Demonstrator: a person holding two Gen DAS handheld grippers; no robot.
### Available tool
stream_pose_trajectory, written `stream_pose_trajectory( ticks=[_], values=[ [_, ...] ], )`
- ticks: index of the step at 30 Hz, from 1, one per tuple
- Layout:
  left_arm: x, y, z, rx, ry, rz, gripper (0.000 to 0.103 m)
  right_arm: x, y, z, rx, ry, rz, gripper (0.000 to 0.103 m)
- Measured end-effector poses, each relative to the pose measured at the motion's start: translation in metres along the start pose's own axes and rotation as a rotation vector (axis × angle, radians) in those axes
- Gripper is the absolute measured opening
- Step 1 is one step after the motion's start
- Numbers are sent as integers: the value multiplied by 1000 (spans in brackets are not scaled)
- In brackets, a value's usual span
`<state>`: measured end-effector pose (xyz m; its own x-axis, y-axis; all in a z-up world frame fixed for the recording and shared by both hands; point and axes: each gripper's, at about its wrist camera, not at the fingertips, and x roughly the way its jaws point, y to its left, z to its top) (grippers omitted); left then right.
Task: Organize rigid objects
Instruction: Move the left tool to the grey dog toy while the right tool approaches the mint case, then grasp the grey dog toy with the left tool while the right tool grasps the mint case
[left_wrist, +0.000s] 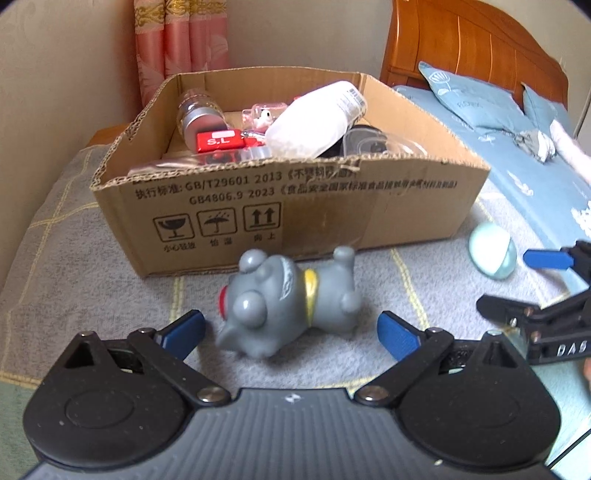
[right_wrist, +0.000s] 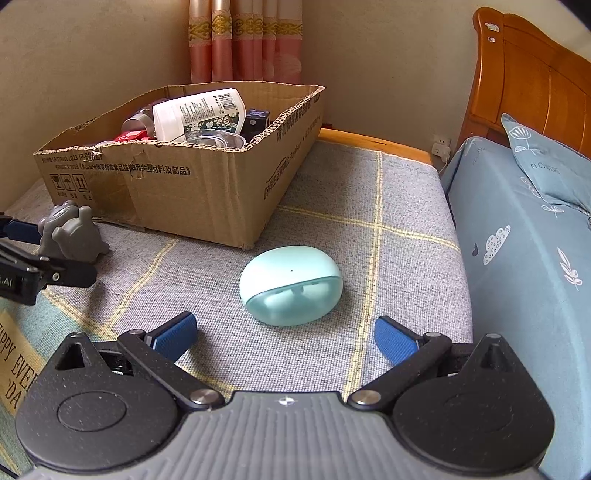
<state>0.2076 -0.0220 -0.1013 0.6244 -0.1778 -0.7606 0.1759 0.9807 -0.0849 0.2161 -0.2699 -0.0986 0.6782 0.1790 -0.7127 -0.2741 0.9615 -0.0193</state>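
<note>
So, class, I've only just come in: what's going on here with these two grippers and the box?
A person is tidying loose things into a cardboard box that already holds bottles and small items. The left gripper is open around a grey toy figure lying on its side on the blanket. The right gripper is open in front of a mint green case. Neither item is gripped yet.
</note>
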Motion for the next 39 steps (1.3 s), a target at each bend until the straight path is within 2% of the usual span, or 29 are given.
stream_pose_trajectory(
  ticks=[3,8,14,25,28,34,39],
  values=[
    [2,-2,4,-5,-3,2,93,0,0,0,-9,-3,8,103],
    [6,-9,8,25,6,66,85,4,-2,4,-45,0,39,103],
    [4,-6,8,29,-15,58,75,12,-3,13,-105,3,88,103],
    [2,-3,7,35,-21,40,74,19,6,23,-177,10,159,103],
    [0,0,5,35,-26,26,73,13,10,19,-183,3,169,96],
    [-3,2,4,30,-27,15,72,2,15,18,-158,7,141,68],
    [-7,1,3,43,-19,12,72,0,21,17,-133,27,115,66]
  ],
)
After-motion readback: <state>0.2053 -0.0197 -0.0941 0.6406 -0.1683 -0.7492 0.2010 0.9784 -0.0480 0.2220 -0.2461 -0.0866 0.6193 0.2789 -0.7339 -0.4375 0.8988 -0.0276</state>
